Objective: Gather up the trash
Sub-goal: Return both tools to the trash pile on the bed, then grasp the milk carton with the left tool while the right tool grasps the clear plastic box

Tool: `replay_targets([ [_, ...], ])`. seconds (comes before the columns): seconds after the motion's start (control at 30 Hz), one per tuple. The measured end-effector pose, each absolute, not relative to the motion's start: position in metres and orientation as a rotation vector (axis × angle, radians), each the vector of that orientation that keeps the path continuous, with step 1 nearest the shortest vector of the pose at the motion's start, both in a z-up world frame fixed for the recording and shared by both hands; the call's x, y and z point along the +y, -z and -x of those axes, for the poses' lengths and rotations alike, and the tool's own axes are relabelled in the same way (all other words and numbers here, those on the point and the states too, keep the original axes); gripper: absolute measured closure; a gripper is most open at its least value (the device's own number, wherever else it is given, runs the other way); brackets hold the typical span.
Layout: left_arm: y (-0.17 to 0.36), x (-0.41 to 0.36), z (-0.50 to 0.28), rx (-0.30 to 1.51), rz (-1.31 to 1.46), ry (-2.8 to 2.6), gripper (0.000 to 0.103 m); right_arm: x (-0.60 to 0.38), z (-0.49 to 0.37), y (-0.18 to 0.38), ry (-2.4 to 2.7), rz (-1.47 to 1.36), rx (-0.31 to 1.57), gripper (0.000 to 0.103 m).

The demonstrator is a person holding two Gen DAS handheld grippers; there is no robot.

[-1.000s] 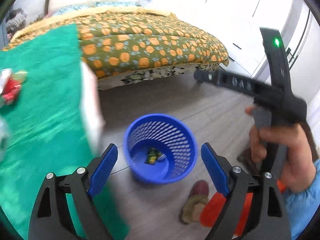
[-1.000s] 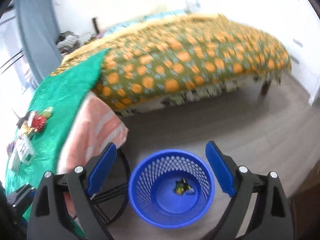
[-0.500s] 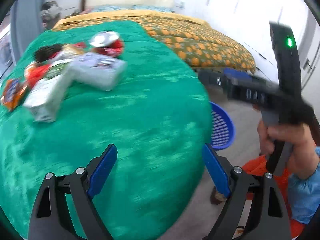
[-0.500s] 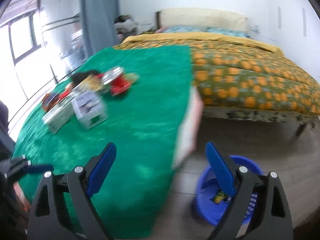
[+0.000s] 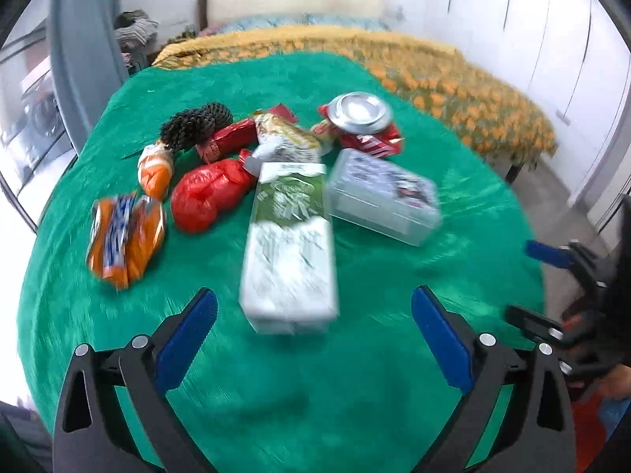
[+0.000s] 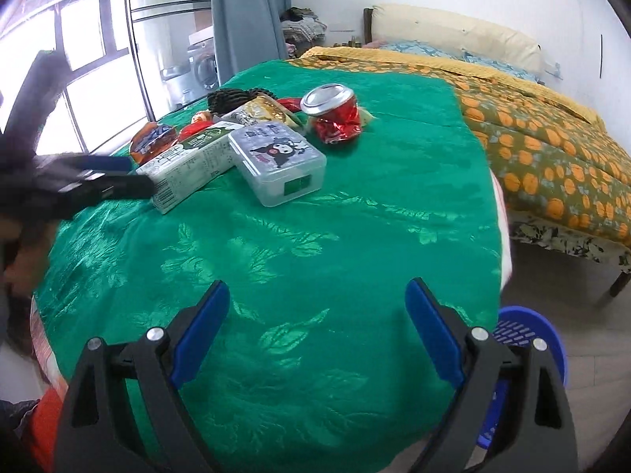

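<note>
Both views swung off the blue basket onto the desk; basket now at lower right of the right view, on the floor. Bed upper right. Trash pile sits upper centre: milk carton, plastic box, crushed can, orange wrapper. Left hand-held gripper jaws opening, empty. Right hand-held gripper wide apart, empty.

A barcode marks the near end of the green-and-white carton; its large green characters are unreadable. The clear box bears only a cartoon figure.
</note>
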State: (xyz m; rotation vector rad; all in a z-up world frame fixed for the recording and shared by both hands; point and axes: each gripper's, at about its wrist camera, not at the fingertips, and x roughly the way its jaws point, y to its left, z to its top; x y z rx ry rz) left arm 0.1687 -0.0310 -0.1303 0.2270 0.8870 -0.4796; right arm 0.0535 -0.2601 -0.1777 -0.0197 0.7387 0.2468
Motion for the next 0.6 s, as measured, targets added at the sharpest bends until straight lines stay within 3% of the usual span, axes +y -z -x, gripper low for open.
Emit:
replay_targets([
  [0.23,0.145,-0.052,-0.22,0.979,-0.377,0.454,0.01,-0.266,-0.05,0.175,-0.243,0.018,0.726,0.015],
  [0.47,0.153,-0.06,-0.23,1.003,-0.395,0.458,0.054,-0.275,-0.048,0.17,-0.233,0.002,0.714,0.015],
  [0.6,0.145,-0.047,-0.209,0.965,-0.354,0.409,0.054,-0.278,-0.048,0.17,-0.229,-0.001,0.714,0.015],
])
